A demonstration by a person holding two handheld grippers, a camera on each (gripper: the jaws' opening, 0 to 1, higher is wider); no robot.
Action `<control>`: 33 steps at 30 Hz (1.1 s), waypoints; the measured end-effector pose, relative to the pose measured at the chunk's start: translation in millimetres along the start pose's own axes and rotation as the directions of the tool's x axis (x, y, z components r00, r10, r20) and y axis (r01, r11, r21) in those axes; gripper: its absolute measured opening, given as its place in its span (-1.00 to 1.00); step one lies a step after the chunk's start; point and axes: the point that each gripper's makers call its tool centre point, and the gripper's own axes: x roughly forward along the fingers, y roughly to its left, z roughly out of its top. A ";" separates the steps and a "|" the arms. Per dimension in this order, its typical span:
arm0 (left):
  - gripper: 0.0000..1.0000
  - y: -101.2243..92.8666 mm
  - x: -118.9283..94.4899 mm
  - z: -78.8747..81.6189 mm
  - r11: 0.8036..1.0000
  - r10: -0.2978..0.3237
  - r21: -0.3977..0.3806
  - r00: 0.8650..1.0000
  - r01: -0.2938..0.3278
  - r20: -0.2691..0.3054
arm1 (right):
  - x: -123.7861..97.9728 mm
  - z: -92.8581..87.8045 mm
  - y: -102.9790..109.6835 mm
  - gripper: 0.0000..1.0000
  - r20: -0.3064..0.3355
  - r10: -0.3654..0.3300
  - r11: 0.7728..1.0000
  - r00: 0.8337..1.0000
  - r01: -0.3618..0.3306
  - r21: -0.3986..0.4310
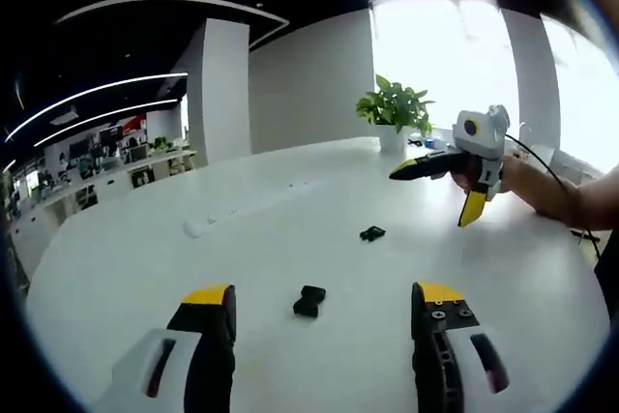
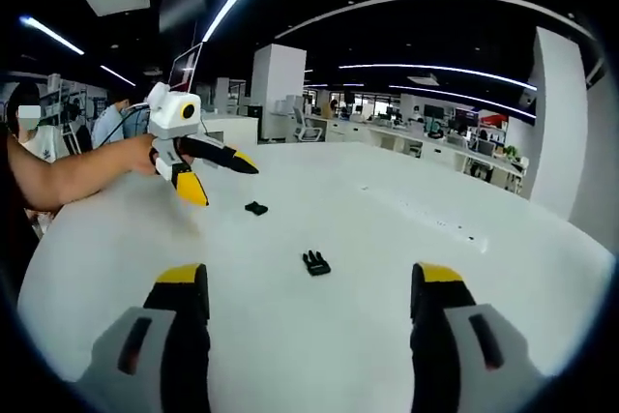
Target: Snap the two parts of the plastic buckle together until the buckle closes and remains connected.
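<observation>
- In the left gripper view, the left tongs (image 1: 324, 309) hang above the white worktop (image 1: 135, 268) with their yellow-tipped jaws spread wide and nothing between them.
- One black buckle part (image 1: 309, 301) lies on the worktop between those jaws and just ahead of their tips; the other buckle part (image 1: 372, 233) lies farther off, apart from the first.
- Beyond it, a person's hand (image 1: 513, 179) holds the right tongs (image 1: 435, 191) in the air, jaws parted and empty.
- A potted plant (image 1: 395, 111) stands at the far edge of the worktop.
- In the right gripper view, the right tongs (image 2: 309, 292) are wide open and hold nothing.
- There, the pronged buckle part (image 2: 315, 262) rests ahead of the jaws; the second part (image 2: 255, 208) lies beyond, near the left tongs (image 2: 224, 179).
</observation>
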 end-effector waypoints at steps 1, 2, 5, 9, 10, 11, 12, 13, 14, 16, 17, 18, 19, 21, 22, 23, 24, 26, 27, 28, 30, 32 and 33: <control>0.53 4.3 2.6 -0.6 1.000 -0.012 -0.018 1.000 0.012 -0.006 | 1.6 1.0 0.3 0.71 0.002 0.001 1.000 1.000 -0.001 -0.001; 0.53 7.0 4.1 0.8 1.000 -0.013 -0.015 1.000 0.013 0.001 | 3.6 1.7 1.7 0.71 0.001 0.004 1.000 1.000 -0.004 0.003; 0.51 10.9 7.4 0.8 1.000 -0.012 0.000 1.000 0.012 -0.006 | 7.6 5.0 6.7 0.69 0.007 0.021 1.000 1.000 -0.021 0.003; 0.43 13.5 10.0 -1.2 1.000 -0.006 0.023 1.000 0.006 -0.016 | 9.4 9.0 11.3 0.66 0.019 0.039 0.999 0.999 -0.039 -0.021; 0.43 15.0 10.9 -0.7 1.000 -0.012 0.027 1.000 0.013 -0.013 | 10.0 9.9 10.8 0.64 0.026 0.051 0.998 0.998 -0.050 -0.028; 0.43 9.6 9.0 -0.6 1.000 -0.019 0.024 1.000 0.019 -0.008 | 10.6 9.0 10.2 0.62 0.025 0.051 0.998 0.998 -0.051 -0.026; 0.43 11.7 9.5 -0.2 1.000 -0.020 0.015 1.000 0.020 -0.009 | 11.4 7.9 10.1 0.61 0.023 0.052 0.998 0.998 -0.052 -0.025; 0.42 14.2 9.8 0.3 1.000 -0.018 0.015 1.000 0.018 -0.010 | 11.8 6.3 10.0 0.60 0.023 0.053 0.998 0.998 -0.052 -0.027; 0.39 14.8 9.4 -0.1 1.000 -0.011 0.019 1.000 0.011 -0.013 | 12.3 5.0 9.9 0.60 0.020 0.053 0.998 0.998 -0.053 -0.027; 0.37 15.4 7.1 -1.5 1.000 -0.003 0.001 1.000 0.003 -0.018 | 11.4 2.7 11.2 0.60 0.014 0.055 0.998 0.998 -0.055 -0.028; 0.38 15.1 6.2 -0.9 1.000 -0.004 -0.016 1.000 0.004 -0.012 | 10.9 2.6 11.2 0.60 0.014 0.055 0.998 0.998 -0.055 -0.028; 0.39 15.0 5.2 0.4 1.000 -0.007 -0.023 1.000 0.007 -0.004 | 10.2 3.4 11.6 0.60 0.019 0.061 0.998 0.998 -0.060 -0.025; 0.39 14.5 4.3 1.0 1.000 -0.008 -0.030 1.000 0.008 0.000 | 9.8 4.1 12.2 0.60 0.024 0.065 0.998 0.998 -0.065 -0.018; 0.41 17.5 4.9 2.2 0.999 -0.008 -0.034 1.000 0.009 0.003 | 9.1 4.7 12.2 0.60 0.030 0.065 0.998 0.997 -0.064 -0.012; 0.41 17.5 5.2 2.0 1.000 -0.007 -0.030 1.000 0.007 0.003 | 8.6 4.2 11.9 0.60 0.028 0.063 0.998 0.998 -0.062 -0.017; 0.40 14.4 4.8 1.0 1.000 -0.007 -0.024 1.000 0.007 0.002 | 7.9 3.6 12.1 0.59 0.027 0.061 0.998 0.998 -0.061 -0.017; 0.37 19.7 5.3 0.4 1.000 -0.010 -0.016 1.000 0.010 -0.003 | 7.3 3.3 12.8 0.59 0.029 0.062 0.998 0.998 -0.062 -0.015; 0.23 30.5 5.1 -3.0 0.999 0.006 0.034 1.000 -0.005 -0.026 | 7.9 2.9 10.7 0.59 0.027 0.061 0.998 0.998 -0.061 -0.014; 0.22 21.9 4.5 -4.0 1.000 0.005 0.031 1.000 -0.005 -0.023 | 8.4 3.0 10.2 0.59 0.027 0.060 0.998 0.998 -0.059 -0.017; 0.24 20.1 4.7 -3.6 1.000 0.004 0.029 1.000 -0.003 -0.021 | 9.1 3.4 10.0 0.59 0.029 0.060 0.998 0.998 -0.060 -0.017; 0.24 13.9 4.3 -2.6 1.000 0.001 0.011 1.000 0.000 -0.014 | 10.2 3.2 10.2 0.58 0.029 0.062 0.998 0.998 -0.061 -0.018; 0.22 7.7 3.9 -2.1 1.000 -0.002 0.007 1.000 0.002 -0.006 | 13.2 2.7 10.5 0.57 0.030 0.066 0.998 0.997 -0.065 -0.025; 0.22 7.3 4.2 -1.6 1.000 -0.004 0.004 1.000 0.004 -0.003 | 15.1 1.7 10.9 0.57 0.028 0.071 0.997 0.997 -0.071 -0.025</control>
